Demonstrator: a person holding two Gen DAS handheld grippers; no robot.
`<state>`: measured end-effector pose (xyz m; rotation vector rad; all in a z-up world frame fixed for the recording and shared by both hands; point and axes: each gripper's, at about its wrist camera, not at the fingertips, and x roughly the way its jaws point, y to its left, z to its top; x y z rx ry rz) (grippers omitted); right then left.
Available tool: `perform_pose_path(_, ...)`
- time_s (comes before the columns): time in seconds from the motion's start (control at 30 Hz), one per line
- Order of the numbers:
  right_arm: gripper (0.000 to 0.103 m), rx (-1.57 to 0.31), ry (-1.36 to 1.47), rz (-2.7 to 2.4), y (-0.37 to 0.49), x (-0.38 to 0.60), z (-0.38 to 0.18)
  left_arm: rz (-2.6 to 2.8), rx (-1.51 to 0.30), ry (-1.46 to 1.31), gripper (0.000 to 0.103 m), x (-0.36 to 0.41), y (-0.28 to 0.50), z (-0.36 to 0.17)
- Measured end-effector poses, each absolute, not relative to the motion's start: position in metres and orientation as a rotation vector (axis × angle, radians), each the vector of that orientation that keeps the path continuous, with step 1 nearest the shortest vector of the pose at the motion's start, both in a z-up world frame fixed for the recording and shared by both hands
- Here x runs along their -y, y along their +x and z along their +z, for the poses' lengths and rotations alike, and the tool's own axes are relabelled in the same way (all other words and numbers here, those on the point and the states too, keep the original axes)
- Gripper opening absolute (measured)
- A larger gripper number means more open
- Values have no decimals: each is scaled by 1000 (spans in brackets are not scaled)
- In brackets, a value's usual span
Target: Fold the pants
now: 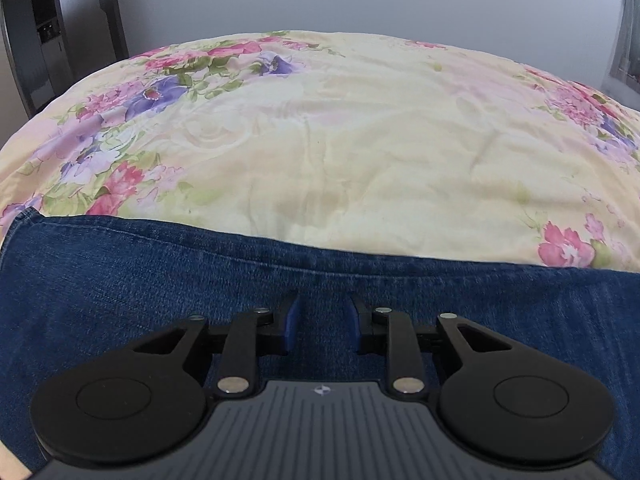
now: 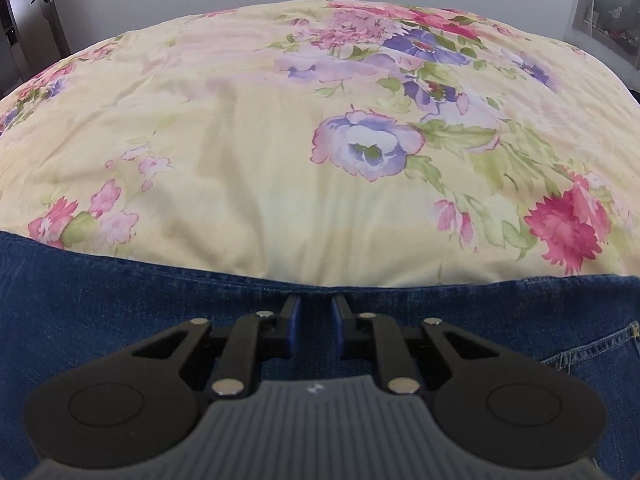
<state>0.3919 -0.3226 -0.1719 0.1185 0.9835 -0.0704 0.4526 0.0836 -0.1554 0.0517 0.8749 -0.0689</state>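
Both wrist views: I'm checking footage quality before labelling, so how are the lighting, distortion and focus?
Left wrist view: soft even daylight, no glare; fisheye bows the floral bedspread into a dome; jeans and left gripper look sharp. Right wrist view: same flat light, faint shadows in bedspread creases, same bulge; right gripper is crisp, with its base at the bottom edge slightly soft.

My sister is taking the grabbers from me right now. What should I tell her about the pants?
Left gripper: open, holding nothing, low over the blue jeans, a little short of their far edge.
Right gripper: open, holding nothing, its fingers right at the jeans' far edge, with a pocket seam off to its right.
The jeans lie spread flat on the flowery bedspread.
Done: the jeans are laid out; no fold shows from either wrist view.
Left: grip the edge with both grippers and start folding.
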Motion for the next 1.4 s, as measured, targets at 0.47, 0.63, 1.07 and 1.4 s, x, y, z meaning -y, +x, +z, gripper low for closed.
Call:
perform_pose_path(0.47,26,-958,181,-60,332,341,-121,-1,-849,128,31,-113,413,-106)
perform_pose_path(0.63,30,-917,160,-133,227,342,-91,47,-862,152,31,-148,375,-88)
perform_pose_path(1.07,33,-910,166,-308,76,297,-137,132,-880,148,31,-207,302,-68)
perform_pose_path(1.4,3,-935,250,-319,96,301,-146,162,-890,117,31,-225,284,-70)
